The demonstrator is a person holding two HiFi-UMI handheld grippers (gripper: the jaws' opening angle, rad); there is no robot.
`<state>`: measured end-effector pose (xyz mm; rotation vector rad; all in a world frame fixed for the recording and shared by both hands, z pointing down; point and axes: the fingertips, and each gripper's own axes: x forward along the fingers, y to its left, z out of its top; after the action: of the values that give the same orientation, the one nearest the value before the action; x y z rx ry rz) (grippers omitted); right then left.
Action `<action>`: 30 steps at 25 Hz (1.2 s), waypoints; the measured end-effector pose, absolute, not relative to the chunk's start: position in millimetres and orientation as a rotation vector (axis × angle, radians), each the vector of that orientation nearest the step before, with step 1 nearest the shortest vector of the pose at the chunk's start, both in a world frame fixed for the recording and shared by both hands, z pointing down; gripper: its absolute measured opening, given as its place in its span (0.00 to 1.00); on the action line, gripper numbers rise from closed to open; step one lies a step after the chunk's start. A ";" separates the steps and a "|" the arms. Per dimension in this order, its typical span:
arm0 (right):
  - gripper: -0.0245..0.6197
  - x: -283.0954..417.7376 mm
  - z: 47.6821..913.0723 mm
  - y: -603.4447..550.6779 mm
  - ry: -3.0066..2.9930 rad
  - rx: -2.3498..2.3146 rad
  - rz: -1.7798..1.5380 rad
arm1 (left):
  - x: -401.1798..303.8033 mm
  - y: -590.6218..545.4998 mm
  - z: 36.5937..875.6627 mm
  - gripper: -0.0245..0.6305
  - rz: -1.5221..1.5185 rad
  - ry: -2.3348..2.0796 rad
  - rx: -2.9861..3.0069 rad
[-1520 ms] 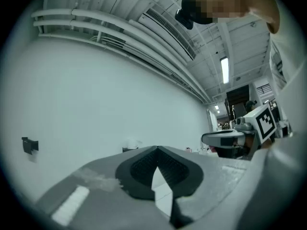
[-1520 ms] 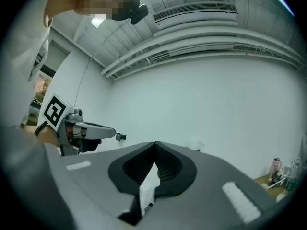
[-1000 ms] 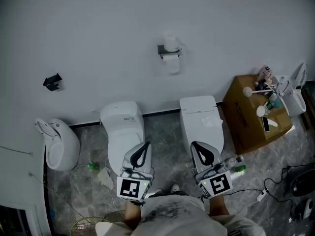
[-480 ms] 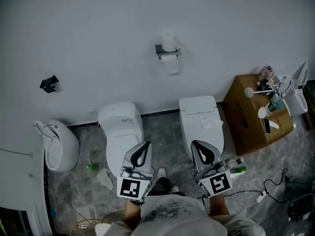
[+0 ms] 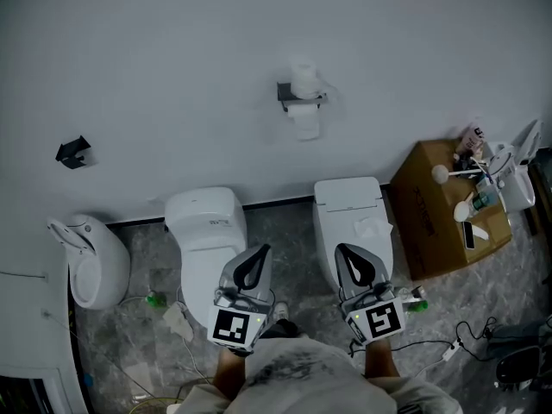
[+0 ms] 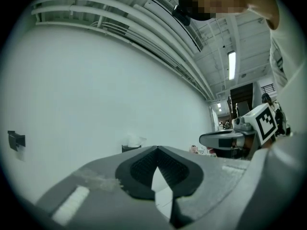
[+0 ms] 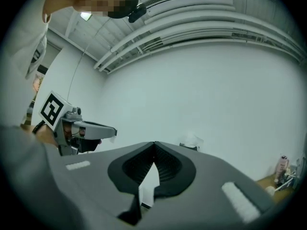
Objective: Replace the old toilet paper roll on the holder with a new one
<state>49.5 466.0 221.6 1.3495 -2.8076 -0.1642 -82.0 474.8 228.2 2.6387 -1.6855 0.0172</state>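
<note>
- Holding nothing: left gripper (image 5: pixel 257 253) and right gripper (image 5: pixel 341 255) each have their jaws pressed together, pointing level at the wall.
- Left-hand toilet (image 5: pixel 205 231) and right-hand toilet (image 5: pixel 350 207) stand between the grippers and the wall.
- Holder (image 5: pixel 285 92) is well off at 12 o'clock: 1 o'clock from the left gripper, 11 from the right, neither clearly nearer.
- White roll (image 5: pixel 303 76) stands on top of the holder and paper (image 5: pixel 305 122) hangs below. The spindle axis is too small to tell.

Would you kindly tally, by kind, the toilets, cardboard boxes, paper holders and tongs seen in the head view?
Toilets: 2
Cardboard box: 1
Paper holder: 1
Tongs: 2
Total: 6
</note>
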 end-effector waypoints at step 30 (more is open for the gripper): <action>0.04 21.9 233.6 265.5 -2.781 1.363 -0.126 | -115.7 270.4 237.2 0.04 0.022 -1.684 2.630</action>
<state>21.9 265.5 233.6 1.3628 -2.7805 -0.1259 -115.7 270.4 237.2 2.6301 -1.6840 0.0224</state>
